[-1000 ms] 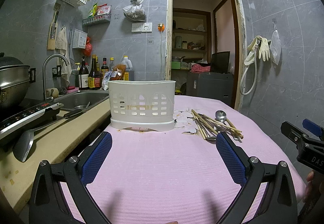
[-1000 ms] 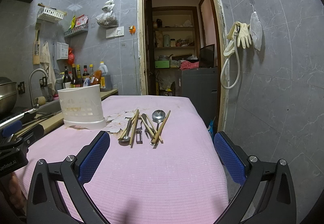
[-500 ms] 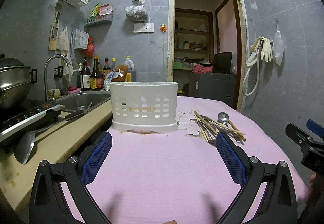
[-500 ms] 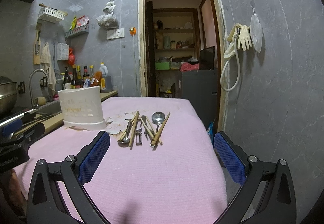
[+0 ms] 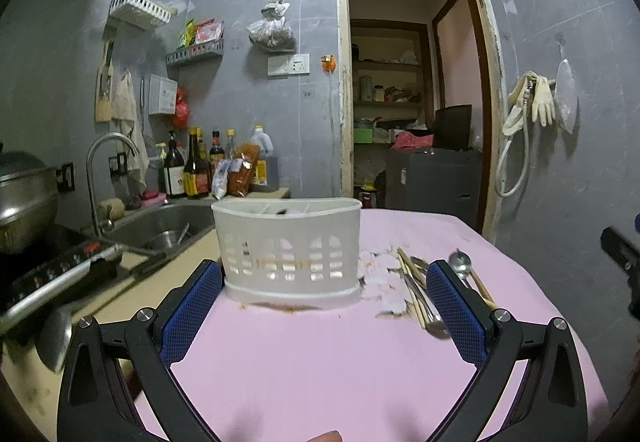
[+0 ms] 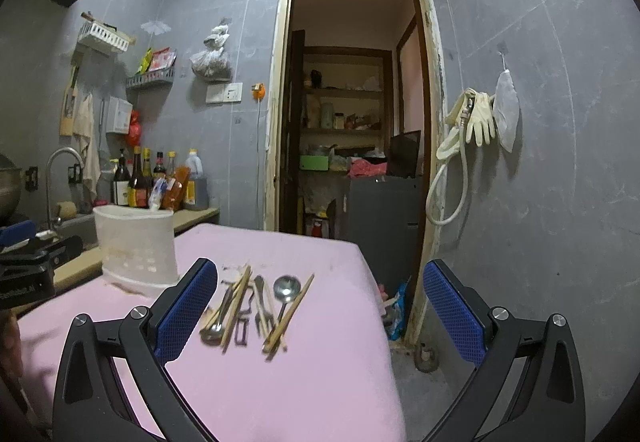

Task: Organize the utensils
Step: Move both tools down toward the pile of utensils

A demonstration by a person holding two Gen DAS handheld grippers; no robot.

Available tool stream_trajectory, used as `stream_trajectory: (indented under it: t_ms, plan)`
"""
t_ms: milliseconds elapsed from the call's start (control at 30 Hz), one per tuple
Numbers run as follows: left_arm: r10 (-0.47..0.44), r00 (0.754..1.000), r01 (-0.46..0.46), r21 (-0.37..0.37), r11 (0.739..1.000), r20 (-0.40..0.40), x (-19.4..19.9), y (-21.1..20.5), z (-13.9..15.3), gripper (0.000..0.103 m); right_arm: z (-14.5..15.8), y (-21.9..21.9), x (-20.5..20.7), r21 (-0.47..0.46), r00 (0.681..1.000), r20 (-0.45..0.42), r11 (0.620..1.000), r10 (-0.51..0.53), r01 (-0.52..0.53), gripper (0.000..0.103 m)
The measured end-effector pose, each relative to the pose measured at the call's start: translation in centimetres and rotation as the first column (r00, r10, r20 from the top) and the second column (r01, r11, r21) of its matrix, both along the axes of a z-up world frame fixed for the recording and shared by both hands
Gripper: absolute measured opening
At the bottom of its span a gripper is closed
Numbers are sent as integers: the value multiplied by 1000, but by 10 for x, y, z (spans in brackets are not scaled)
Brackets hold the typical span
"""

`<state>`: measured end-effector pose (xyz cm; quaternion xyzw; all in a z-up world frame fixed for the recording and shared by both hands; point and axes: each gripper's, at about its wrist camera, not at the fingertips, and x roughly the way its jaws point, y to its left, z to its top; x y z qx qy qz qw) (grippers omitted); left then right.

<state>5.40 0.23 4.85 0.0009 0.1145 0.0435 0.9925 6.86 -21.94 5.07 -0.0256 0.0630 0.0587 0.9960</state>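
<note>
Utensils (image 6: 256,306) loose on pink surface (image 6: 320,382) beside caddy (image 5: 288,254), awaiting sorting; left gripper (image 5: 326,306) and right gripper (image 6: 320,306) spread wide, empty.

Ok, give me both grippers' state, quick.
Left gripper: open, holding nothing, facing the white caddy.
Right gripper: open, holding nothing, above the utensils.

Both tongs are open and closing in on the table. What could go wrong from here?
The chopsticks and spoons lie tangled in one pile, so the right tongs may pinch several at once. The white holder looks light; the left tongs could nudge or tip it.
</note>
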Motion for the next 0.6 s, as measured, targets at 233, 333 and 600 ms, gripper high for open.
stream_trajectory:
  t_ms: [233, 333, 600]
  plan:
    - [-15, 1000, 15, 11, 1000, -12, 33, -5, 12, 101, 13, -9, 42, -3, 998, -30, 999, 54, -54, 103]
    - [-38, 999, 39, 10, 999, -30, 48, -10, 15, 101, 13, -10, 62, -13, 996, -52, 997, 76, -77, 103]
    - [-133, 979, 137, 17, 990, -152, 95, -31, 5, 101, 2, -14, 118, -27, 977, -195, 995, 91, -98, 103]
